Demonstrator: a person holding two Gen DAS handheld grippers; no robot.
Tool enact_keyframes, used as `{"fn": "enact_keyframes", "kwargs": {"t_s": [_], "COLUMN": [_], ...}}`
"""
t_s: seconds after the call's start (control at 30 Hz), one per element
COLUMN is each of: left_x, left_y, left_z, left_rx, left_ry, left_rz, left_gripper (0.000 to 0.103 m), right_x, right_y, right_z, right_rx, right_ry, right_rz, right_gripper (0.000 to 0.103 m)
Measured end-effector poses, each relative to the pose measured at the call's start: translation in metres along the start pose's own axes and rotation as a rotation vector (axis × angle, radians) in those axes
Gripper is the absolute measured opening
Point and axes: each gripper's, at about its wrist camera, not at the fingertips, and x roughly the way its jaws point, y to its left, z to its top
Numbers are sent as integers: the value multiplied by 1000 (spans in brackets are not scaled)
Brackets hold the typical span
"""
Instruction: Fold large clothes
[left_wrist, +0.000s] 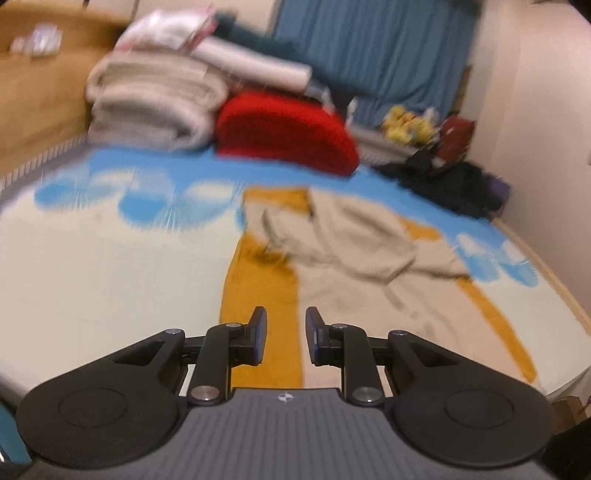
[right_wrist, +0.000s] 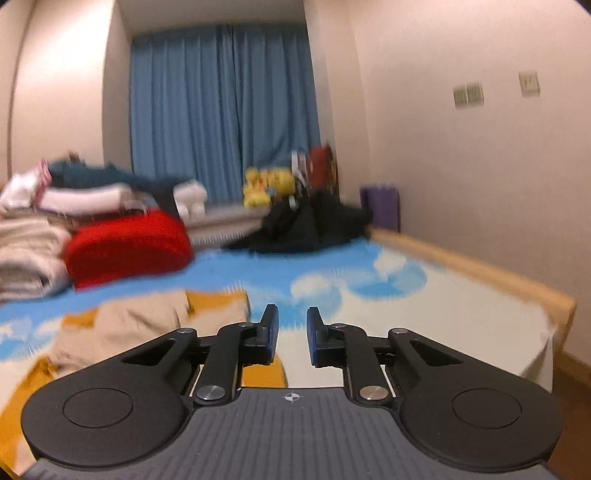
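A large mustard-yellow and beige garment (left_wrist: 354, 258) lies spread and rumpled on the bed, on a blue-and-white cloud sheet (left_wrist: 110, 258). My left gripper (left_wrist: 286, 332) is open and empty, hovering above the garment's near yellow edge. In the right wrist view the same garment (right_wrist: 147, 321) lies to the left, and my right gripper (right_wrist: 291, 332) is open and empty above its right edge and the sheet (right_wrist: 424, 314). Both views are motion-blurred.
A red cushion (left_wrist: 284, 133) and a stack of folded blankets (left_wrist: 155, 99) sit at the bed's far side. A black clothes heap (left_wrist: 443, 181) lies far right by the wall. The wooden bed rim (right_wrist: 480, 266) runs along the right. Blue curtains (right_wrist: 221, 110) hang behind.
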Motion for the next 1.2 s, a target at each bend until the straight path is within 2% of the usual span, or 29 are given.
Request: {"fn": "enact_keyframes", "kwargs": {"t_s": [0.03, 0.1, 0.13, 0.27, 0.37, 0.43, 0.53, 0.6, 0.7, 0.77, 0.93, 0.97, 1.0, 1.03, 1.1, 1.2], "left_x": [15, 35, 43, 72, 87, 95, 104, 109, 113, 115, 121, 120, 120, 120, 112, 103], "left_y": [4, 11, 14, 38, 56, 63, 64, 63, 66, 67, 64, 63, 61, 60, 55, 53], "left_z": [-1, 0, 0, -2, -6, -11, -18, -21, -26, -29, -36, -36, -36, -35, -32, -29], "left_rx": [-24, -56, -58, -160, -238, -266, -253, -236, -233, -242, -222, -214, -210, -205, -180, -183], "left_ry": [58, 101, 125, 251, 325, 363, 407, 433, 466, 478, 491, 489, 487, 483, 449, 414], "left_rz": [23, 23, 36, 92, 129, 138, 155, 168, 178, 173, 175, 178, 175, 170, 161, 144], "left_gripper": [24, 25, 25, 26, 27, 32, 34, 36, 37, 37, 37, 34, 18, 11, 7, 8], "right_x": [13, 28, 38, 78, 107, 120, 138, 143, 153, 156, 155, 154, 153, 153, 149, 137], "right_y": [3, 9, 11, 11, 8, 3, -6, -11, -16, -17, -11, -9, -8, -8, -8, -5], "right_z": [-2, -8, -14, -32, -47, -61, -80, -88, -99, -105, -109, -110, -110, -109, -106, -89], "right_rx": [-4, -25, -55, -57, -42, -14, 47, 69, 116, 139, 102, 90, 82, 82, 98, 95], "right_ry": [36, 49, 83, 268, 388, 458, 557, 591, 658, 693, 706, 706, 703, 703, 689, 581], "right_rz": [-13, 5, 9, 34, 16, -3, -16, -27, -14, -15, -15, -12, -9, -2, 30, 49], "right_gripper": [16, 16, 16, 17, 17, 18, 18, 18, 26, 28, 28, 27, 22, 0, 0, 0]}}
